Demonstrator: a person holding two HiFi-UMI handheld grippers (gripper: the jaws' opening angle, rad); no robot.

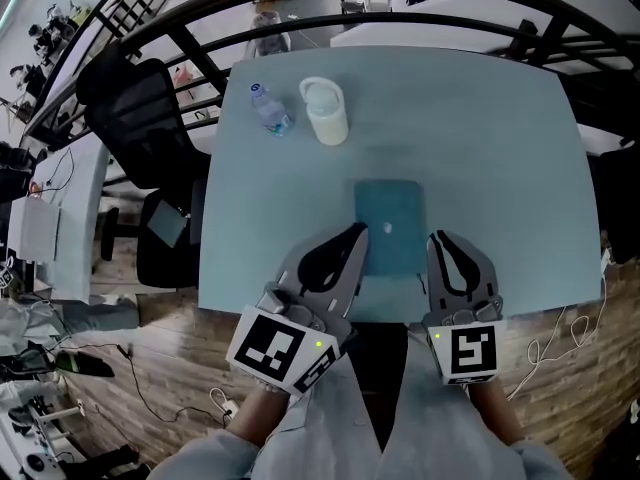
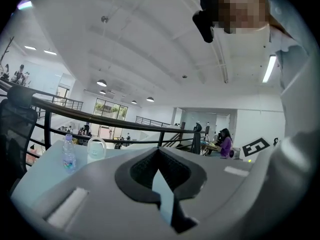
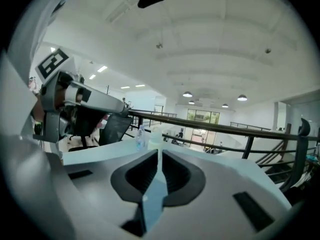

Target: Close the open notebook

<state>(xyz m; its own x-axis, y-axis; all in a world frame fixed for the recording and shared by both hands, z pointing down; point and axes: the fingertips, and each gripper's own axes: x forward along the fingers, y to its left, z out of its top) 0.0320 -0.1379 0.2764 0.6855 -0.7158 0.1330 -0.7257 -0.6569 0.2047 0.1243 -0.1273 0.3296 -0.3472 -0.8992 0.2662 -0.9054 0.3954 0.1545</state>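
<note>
While notebook (image 1: pixel 389 226) lies closed, left gripper (image 1: pixel 356 232), right gripper (image 1: pixel 440 237) hover level, fingers (image 1: pixel 330 258) pressed together.

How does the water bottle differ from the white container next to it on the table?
The water bottle is clear with a bluish label; the white container is opaque. The water bottle is slimmer, the white container wider. The water bottle ends in a small cap, the white container in a loop handle over its top. Both stand upright, apart, at the far side of the table.
</note>
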